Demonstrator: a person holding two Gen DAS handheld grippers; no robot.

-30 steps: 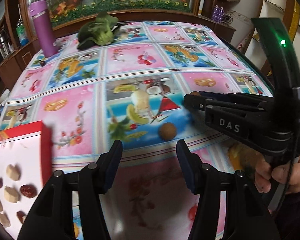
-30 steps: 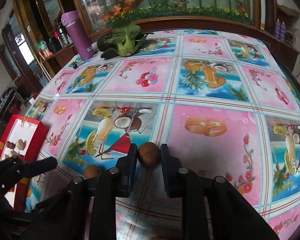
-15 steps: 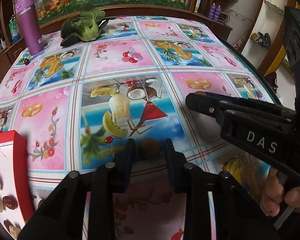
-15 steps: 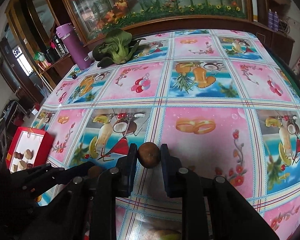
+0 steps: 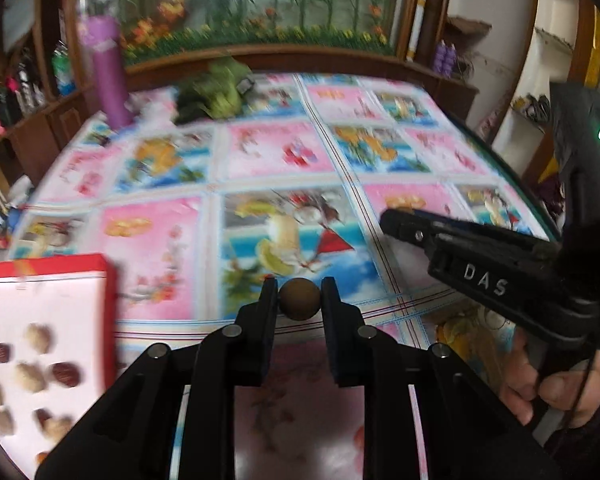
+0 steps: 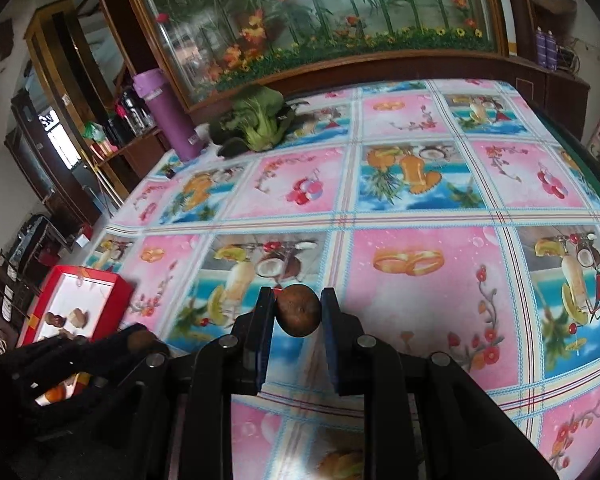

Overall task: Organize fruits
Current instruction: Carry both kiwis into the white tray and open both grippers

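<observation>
A fruit-print tabletop (image 6: 420, 208) fills both views. Left tongs (image 5: 299, 298) grip a brown fruit (image 5: 299, 299); right tongs (image 6: 298, 312) clamp another (image 6: 298, 311). Red box (image 5: 108, 304) at lower left.

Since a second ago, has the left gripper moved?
Yes. The left gripper closed on a small brown fruit that lay ahead on the tablecloth; it now sits closer to the red box.

Landmark: red box (image 6: 74, 304), left table edge.
Right of box: open tablecloth (image 6: 432, 304).
Far beyond box: purple bottle (image 6: 168, 116), greens (image 6: 260, 120) obstruct.
</observation>
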